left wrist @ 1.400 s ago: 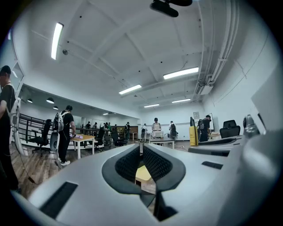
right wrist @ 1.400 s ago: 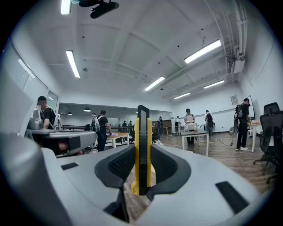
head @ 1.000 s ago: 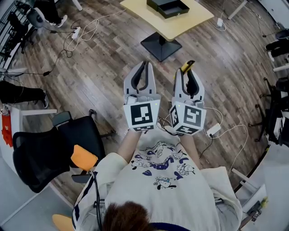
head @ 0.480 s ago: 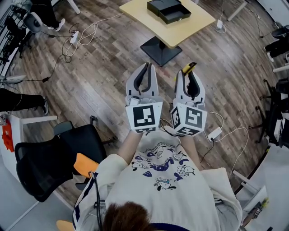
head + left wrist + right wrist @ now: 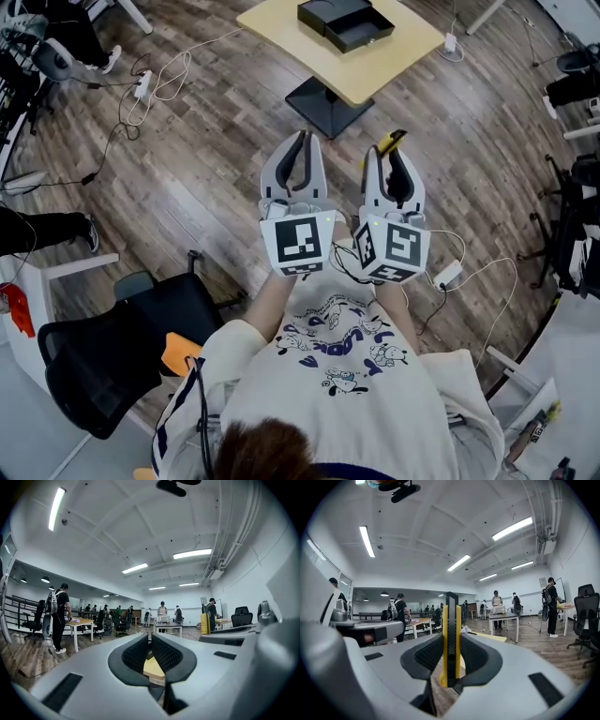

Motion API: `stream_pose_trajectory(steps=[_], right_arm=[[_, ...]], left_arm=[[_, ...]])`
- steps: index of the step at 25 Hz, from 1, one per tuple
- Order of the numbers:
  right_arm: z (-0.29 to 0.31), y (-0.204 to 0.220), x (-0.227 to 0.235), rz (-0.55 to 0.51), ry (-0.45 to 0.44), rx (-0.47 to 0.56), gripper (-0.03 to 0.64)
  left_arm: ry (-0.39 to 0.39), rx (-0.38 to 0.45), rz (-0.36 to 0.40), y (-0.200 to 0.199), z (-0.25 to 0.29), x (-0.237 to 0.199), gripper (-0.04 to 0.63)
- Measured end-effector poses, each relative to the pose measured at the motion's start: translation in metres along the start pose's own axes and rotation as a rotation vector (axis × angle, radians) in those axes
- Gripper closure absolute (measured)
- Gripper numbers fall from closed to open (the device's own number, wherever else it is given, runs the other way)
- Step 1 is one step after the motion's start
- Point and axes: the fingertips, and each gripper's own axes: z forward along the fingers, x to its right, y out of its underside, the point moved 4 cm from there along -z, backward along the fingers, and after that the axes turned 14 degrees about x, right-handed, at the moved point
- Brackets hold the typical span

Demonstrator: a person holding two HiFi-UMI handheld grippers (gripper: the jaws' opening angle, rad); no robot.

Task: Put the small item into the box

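Observation:
A yellow and black utility knife [image 5: 451, 639] stands upright between the jaws of my right gripper [image 5: 451, 660], which is shut on it; its tip [image 5: 391, 140] sticks out past the gripper in the head view. My left gripper [image 5: 301, 142] is held beside the right gripper [image 5: 395, 150], its jaws closed together with nothing between them [image 5: 150, 654]. A black open box [image 5: 345, 21] sits on a light wooden table [image 5: 370, 58] well ahead of both grippers. Both grippers are held out in front of the person's chest, above the wooden floor.
The table stands on a black pedestal base [image 5: 323, 101]. A black office chair [image 5: 122, 347] with an orange item is at the lower left. Cables and a power strip [image 5: 141, 86] lie on the floor at the left, and a white adapter [image 5: 444, 274] on the right. People [image 5: 58, 616] stand at distant desks.
The view has shifted slightly: the table and box have moved a little left and up in the frame, the chair has slid lower. Both grippers hold the same pose.

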Motion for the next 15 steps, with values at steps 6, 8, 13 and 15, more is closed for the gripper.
stream_pose_trajectory(steps=[6, 8, 13, 15], right_arm=[[0.037, 0.014, 0.012, 0.006, 0.002, -0.019, 0.487], [0.053, 0.018, 0.016, 0.007, -0.005, -0.024, 0.487], [0.100, 0.024, 0.033, 0.012, -0.019, -0.031, 0.486], [0.122, 0.026, 0.042, 0.017, -0.027, -0.033, 0.486]], left_arm=[[-0.001, -0.016, -0.003, 0.016, 0.035, -0.006, 0.563], [-0.010, -0.021, -0.002, 0.022, 0.051, -0.010, 0.563], [-0.030, -0.042, 0.004, 0.038, 0.095, -0.015, 0.563], [-0.037, -0.042, 0.006, 0.042, 0.117, -0.016, 0.563]])
